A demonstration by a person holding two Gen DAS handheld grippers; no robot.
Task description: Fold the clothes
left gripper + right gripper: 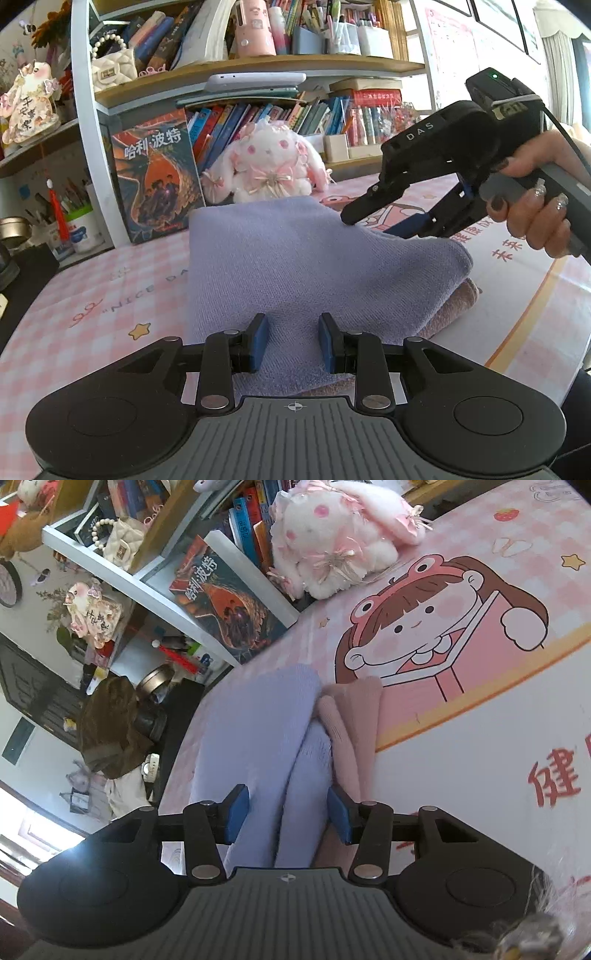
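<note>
The purple cloth [295, 258] lies folded on the pink one [454, 306] — both claws, left [293, 341] and right [286, 814], are open. Next: pull away.

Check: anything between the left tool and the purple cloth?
Nothing visible. The left tool sits right over the near edge of the purple cloth, its pads apart. The right tool is at the far right edge, clear of that path.
</note>
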